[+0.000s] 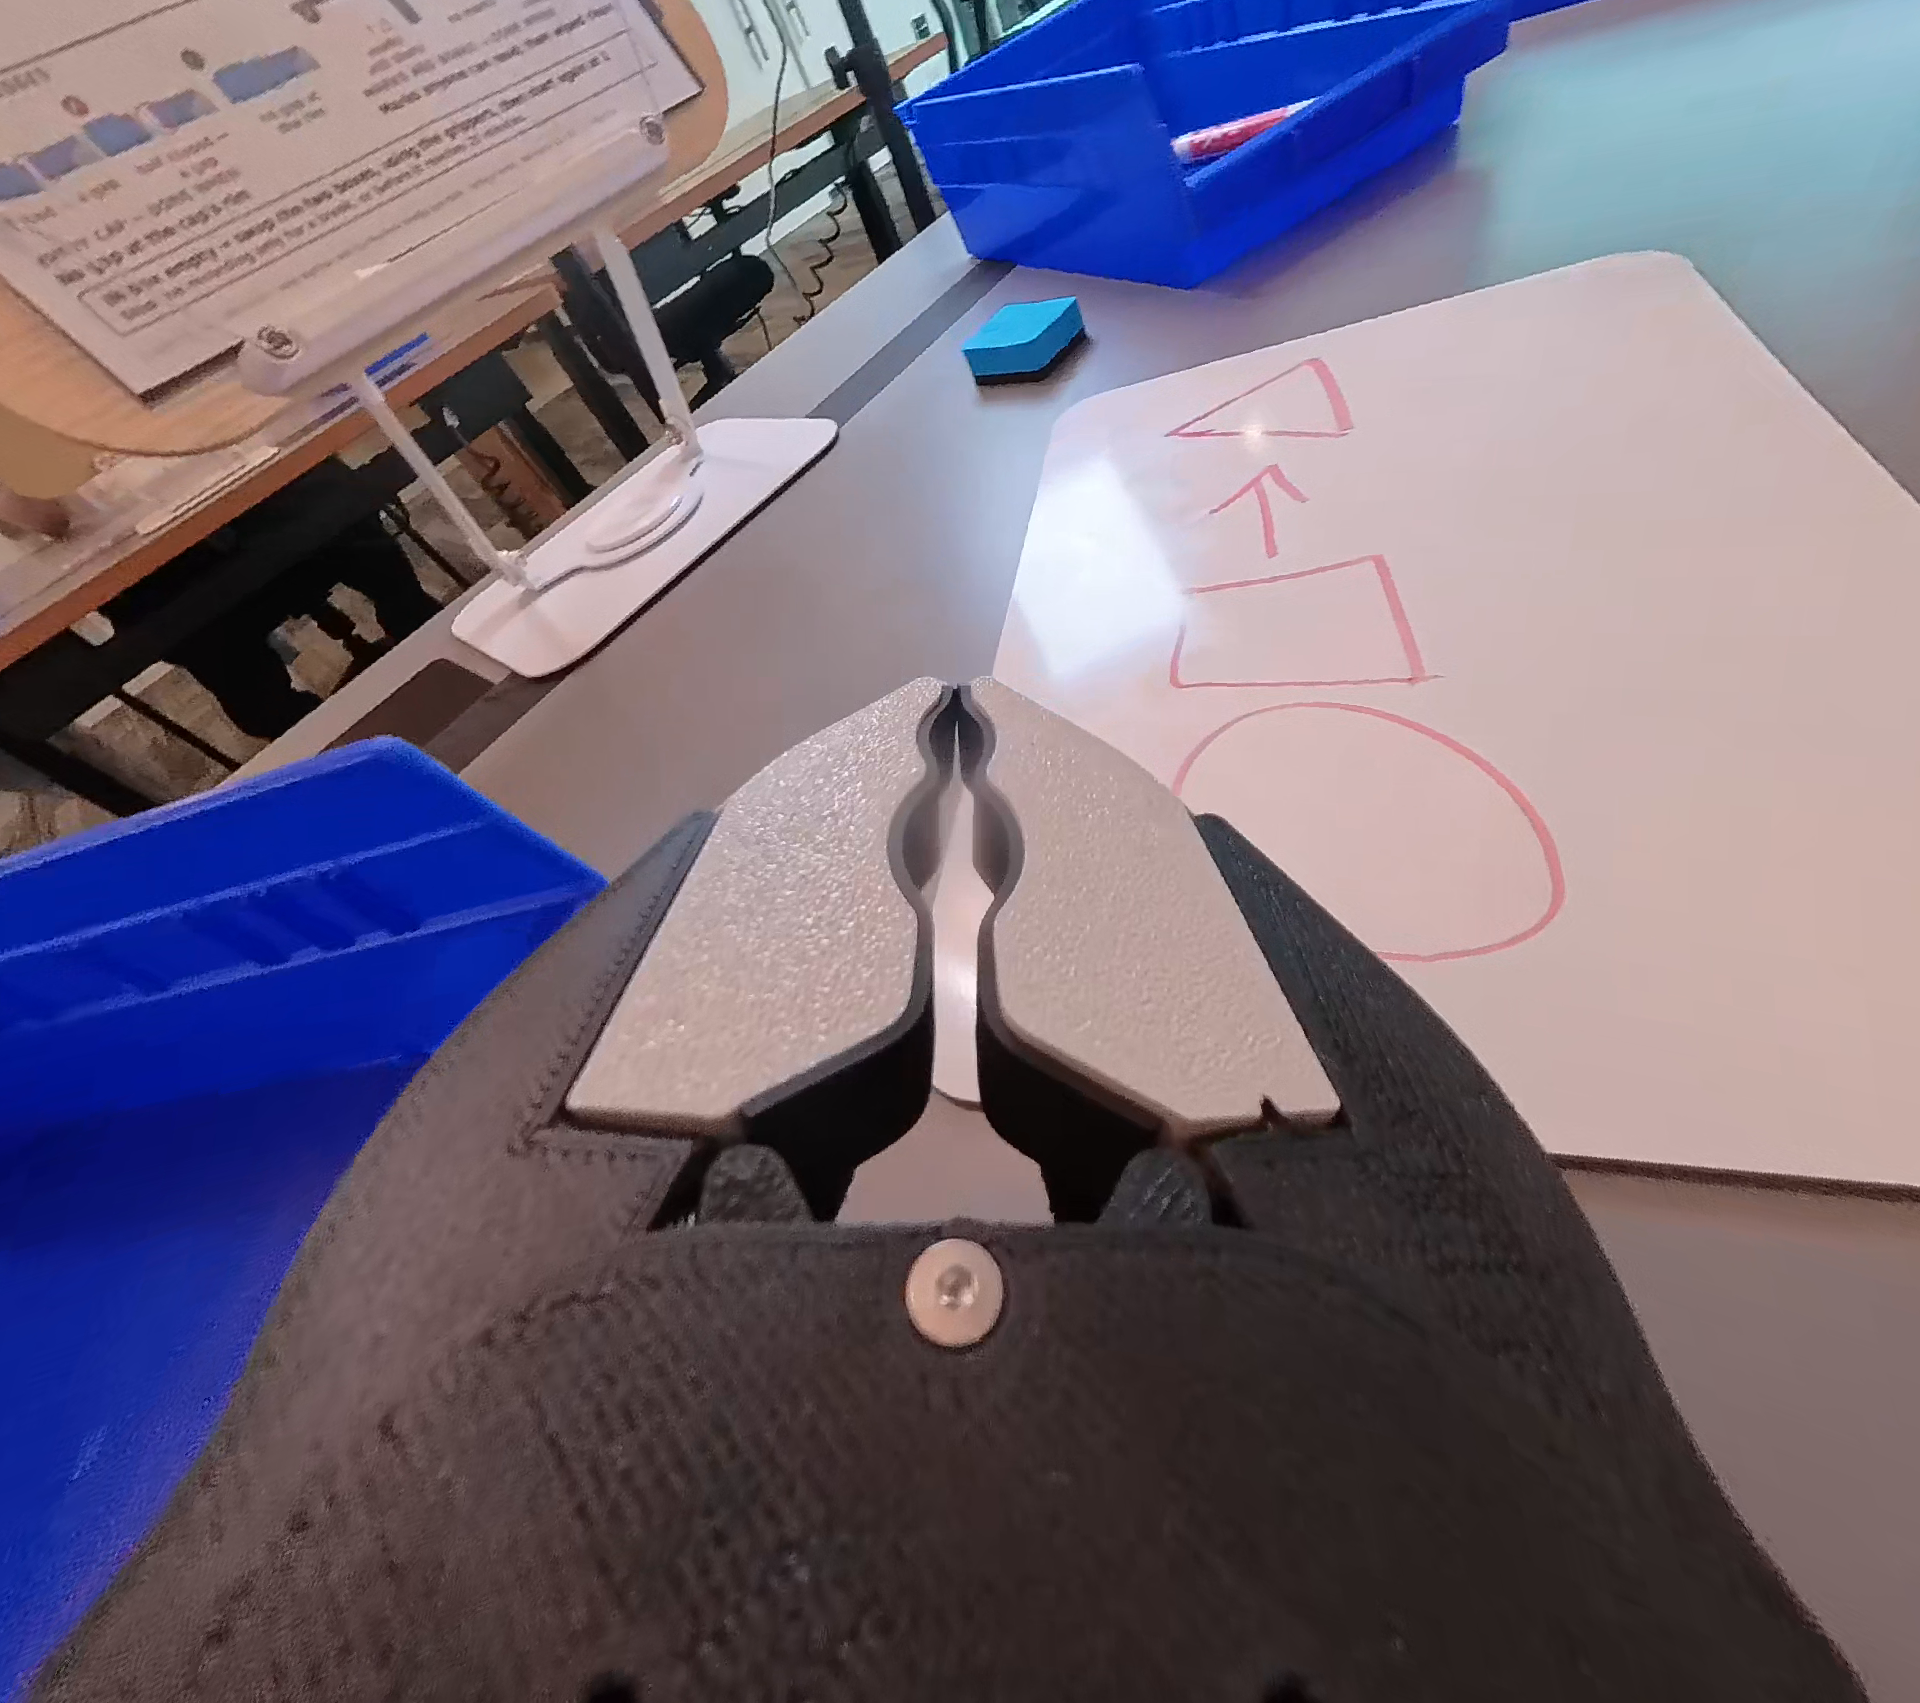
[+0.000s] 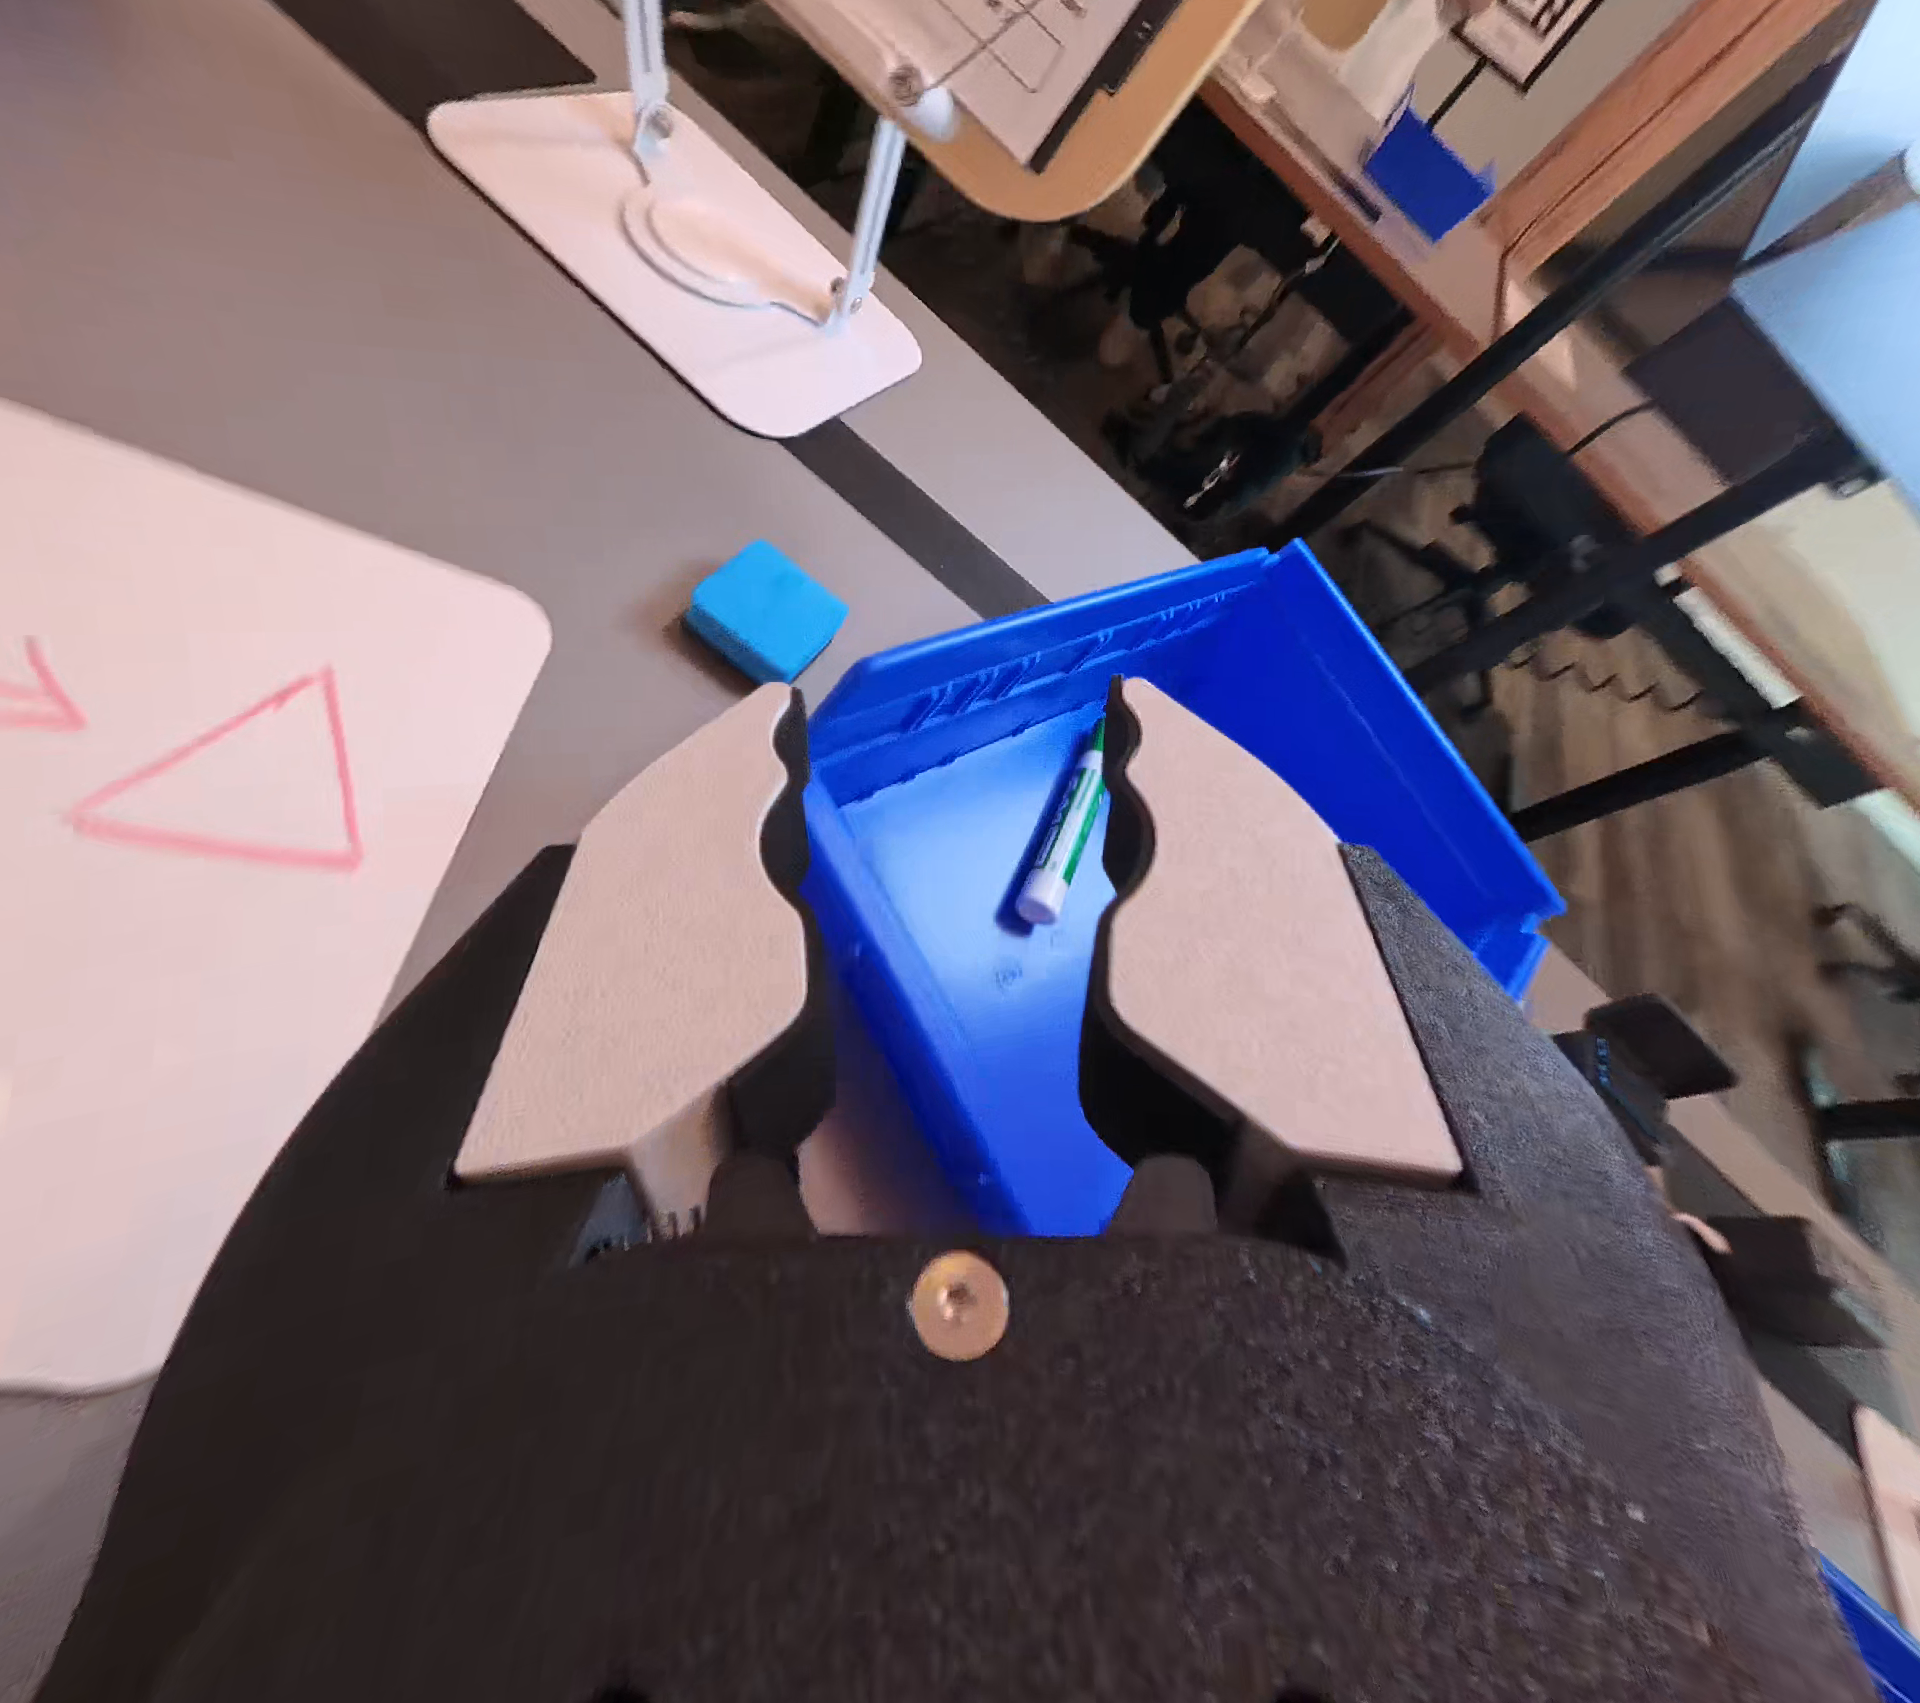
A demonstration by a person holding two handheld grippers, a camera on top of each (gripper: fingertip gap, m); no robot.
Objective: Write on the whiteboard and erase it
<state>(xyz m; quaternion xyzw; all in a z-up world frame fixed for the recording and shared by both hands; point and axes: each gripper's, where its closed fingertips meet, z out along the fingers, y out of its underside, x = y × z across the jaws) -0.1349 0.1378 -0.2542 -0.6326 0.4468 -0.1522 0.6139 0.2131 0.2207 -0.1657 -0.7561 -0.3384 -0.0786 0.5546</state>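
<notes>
The whiteboard (image 1: 1621, 718) lies flat on the grey table with a pink triangle, arrow, square and circle drawn on it; it also shows in the right wrist view (image 2: 208, 978). A blue eraser (image 1: 1024, 340) lies on the table beyond the board's corner, also in the right wrist view (image 2: 767, 610). My left gripper (image 1: 961, 697) is shut and empty, at the board's near left corner. My right gripper (image 2: 954, 703) is open and empty above a blue bin (image 2: 1351, 718) that holds a green marker (image 2: 1065, 827). A pink marker (image 1: 1242, 131) lies in the far blue bin (image 1: 1091, 178).
A white stand (image 1: 644, 541) holds an instruction sheet (image 1: 312, 43) at the table's far edge; it also shows in the right wrist view (image 2: 675, 251). Another blue bin (image 1: 208, 978) sits to the left of my left gripper. Other tables and chairs stand beyond. About 40 cm separates my left fingertips from my right.
</notes>
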